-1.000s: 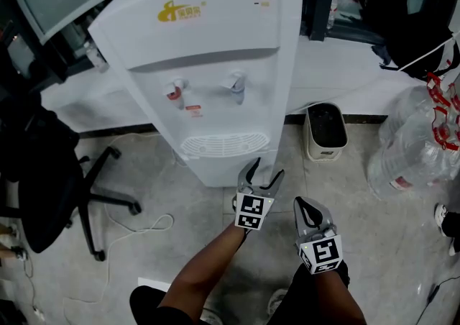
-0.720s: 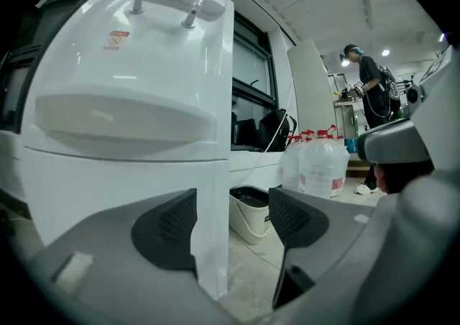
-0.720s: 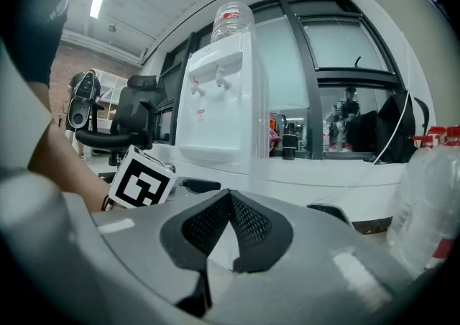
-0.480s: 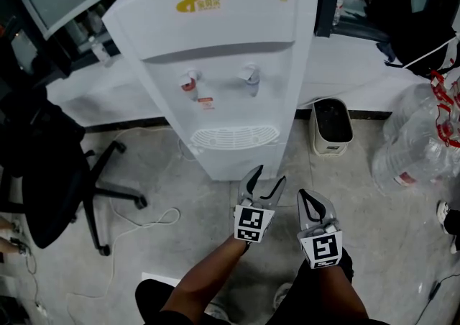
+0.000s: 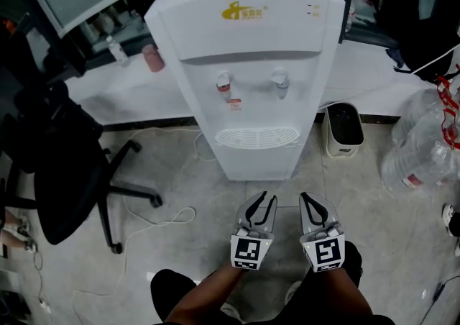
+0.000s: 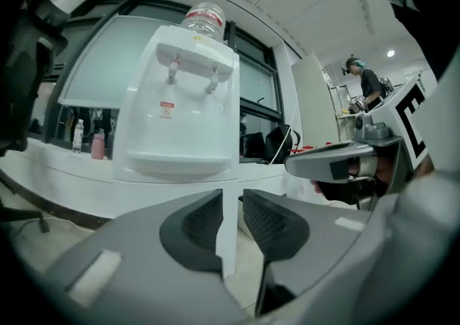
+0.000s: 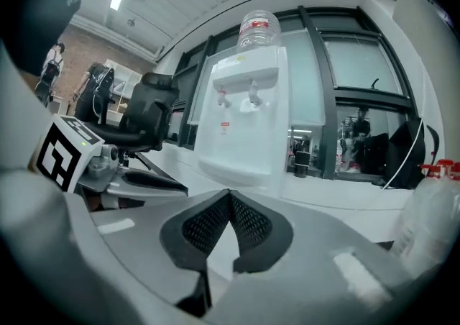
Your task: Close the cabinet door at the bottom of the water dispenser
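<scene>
The white water dispenser (image 5: 251, 65) stands on the floor ahead, with two taps and a drip grille (image 5: 259, 136). Its lower cabinet front (image 5: 262, 163) looks flush; no door leaf sticks out in any view. Both grippers hang side by side in the air, a short way back from the dispenser's base, touching nothing. My left gripper (image 5: 260, 198) (image 6: 230, 216) is closing, with a narrow gap between its pads and nothing in it. The right gripper (image 5: 318, 200) (image 7: 230, 205) is shut and empty. A clear bottle (image 7: 259, 27) sits on top of the dispenser.
A black office chair (image 5: 65, 165) stands at the left, with a white cable (image 5: 158, 219) on the floor beside it. A small bin (image 5: 343, 129) sits right of the dispenser. Large clear water bottles (image 5: 424, 151) crowd the right edge. A pink bottle (image 5: 152, 57) stands on the white ledge behind.
Both grippers have drawn back from the dispenser's base toward the person. The left jaws have narrowed from wide apart to a slim gap. The right jaws stay shut.
</scene>
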The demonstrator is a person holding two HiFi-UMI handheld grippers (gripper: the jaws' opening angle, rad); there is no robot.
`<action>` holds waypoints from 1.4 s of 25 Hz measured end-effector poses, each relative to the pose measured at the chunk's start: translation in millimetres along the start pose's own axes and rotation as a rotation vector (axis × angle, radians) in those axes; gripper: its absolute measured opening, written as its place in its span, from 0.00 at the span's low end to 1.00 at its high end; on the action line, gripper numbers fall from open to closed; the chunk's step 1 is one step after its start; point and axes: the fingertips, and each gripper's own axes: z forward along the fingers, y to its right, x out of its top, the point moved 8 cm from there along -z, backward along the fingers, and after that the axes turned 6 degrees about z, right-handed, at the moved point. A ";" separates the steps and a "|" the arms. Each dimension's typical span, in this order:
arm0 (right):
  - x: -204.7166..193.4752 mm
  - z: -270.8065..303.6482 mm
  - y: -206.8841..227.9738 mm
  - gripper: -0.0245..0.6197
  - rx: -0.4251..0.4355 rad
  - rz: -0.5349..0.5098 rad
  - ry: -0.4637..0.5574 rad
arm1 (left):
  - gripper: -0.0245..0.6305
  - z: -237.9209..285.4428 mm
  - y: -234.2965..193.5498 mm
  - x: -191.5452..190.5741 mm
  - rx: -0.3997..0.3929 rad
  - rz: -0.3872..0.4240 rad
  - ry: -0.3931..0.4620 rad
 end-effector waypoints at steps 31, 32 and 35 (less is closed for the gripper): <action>321.9 -34.1 -41.7 0.04 0.095 0.153 0.008 | 0.07 -143.5 -103.3 297.5 0.266 -0.105 -0.146; 342.4 -40.2 -41.1 0.04 0.095 0.158 0.014 | 0.07 -145.3 -98.6 322.2 0.254 -0.109 -0.139; 396.5 -59.9 -42.0 0.04 0.101 0.147 0.026 | 0.07 -152.0 -84.4 393.8 0.224 -0.067 -0.059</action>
